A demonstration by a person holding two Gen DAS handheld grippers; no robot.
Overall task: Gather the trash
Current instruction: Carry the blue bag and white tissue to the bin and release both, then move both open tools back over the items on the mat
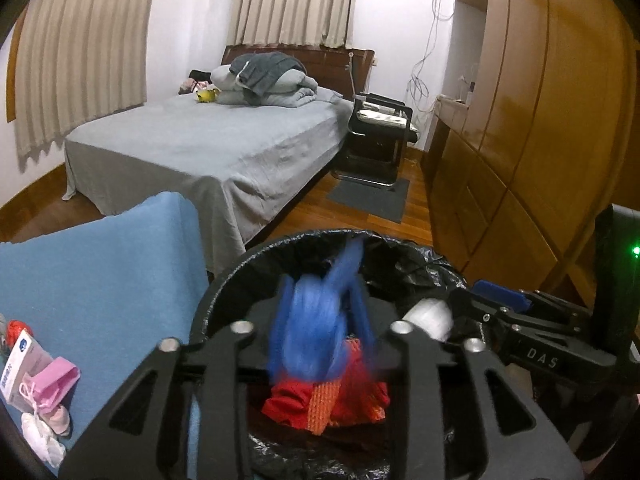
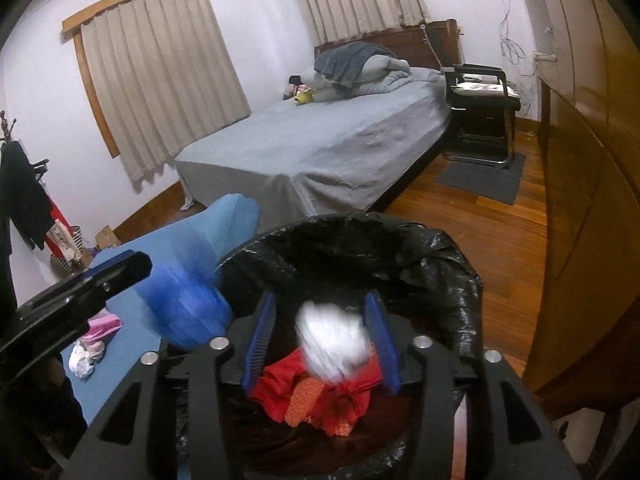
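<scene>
A bin lined with a black bag [image 1: 224, 280] [image 2: 440, 240] stands right under both grippers, with red cloth and orange netting [image 1: 332, 400] [image 2: 320, 400] inside. My left gripper [image 1: 320, 320] hangs over the bin mouth, jaws apart, with a blurred blue wad [image 1: 316, 320] [image 2: 188, 304] loose between and below its fingers. My right gripper [image 2: 324, 320] is beside it, its blue pads [image 2: 260, 340] spread. A blurred white crumpled wad [image 2: 332, 344] [image 1: 428, 316] sits between them with a gap at the left pad.
A blue-covered surface [image 1: 100, 280] left of the bin holds a pink item [image 1: 56, 384], white crumpled tissue [image 1: 40, 436] and a small box [image 1: 20, 364]. A grey bed [image 1: 208, 144], a black chair [image 1: 380, 132] and a wooden wardrobe [image 1: 540, 120] lie beyond.
</scene>
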